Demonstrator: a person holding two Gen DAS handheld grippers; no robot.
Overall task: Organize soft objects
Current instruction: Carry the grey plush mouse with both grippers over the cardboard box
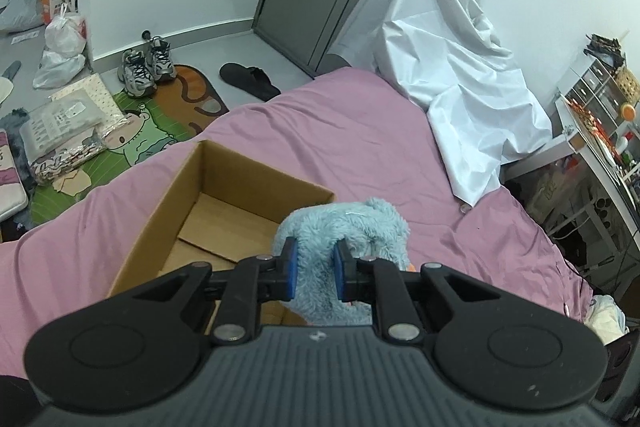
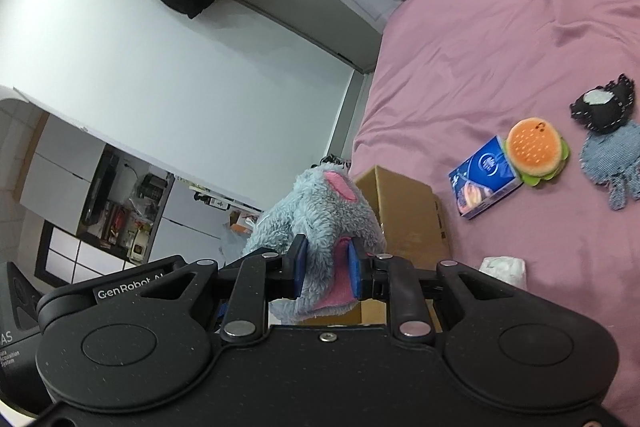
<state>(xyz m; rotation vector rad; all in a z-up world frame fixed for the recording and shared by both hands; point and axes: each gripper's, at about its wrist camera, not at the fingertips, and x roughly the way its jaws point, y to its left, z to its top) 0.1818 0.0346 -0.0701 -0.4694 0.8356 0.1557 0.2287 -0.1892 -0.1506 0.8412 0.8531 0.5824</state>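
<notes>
My left gripper (image 1: 314,269) is shut on a fluffy light-blue plush toy (image 1: 352,227), held just over the near right corner of an open, empty cardboard box (image 1: 224,215) on the pink bed. My right gripper (image 2: 326,269) is shut on the same blue plush (image 2: 320,211), which shows pink ear patches, and holds it above the box (image 2: 404,215). On the bed to the right lie a burger plush (image 2: 534,149), a blue tissue pack (image 2: 484,181), a black plush (image 2: 604,107) and a denim plush (image 2: 612,163).
A white sheet (image 1: 452,67) is draped over furniture at the bed's far side. On the floor to the left are sneakers (image 1: 146,67), a black slipper (image 1: 248,79), a cartoon mat (image 1: 148,135) and bags. A cluttered shelf (image 1: 600,115) stands at the right.
</notes>
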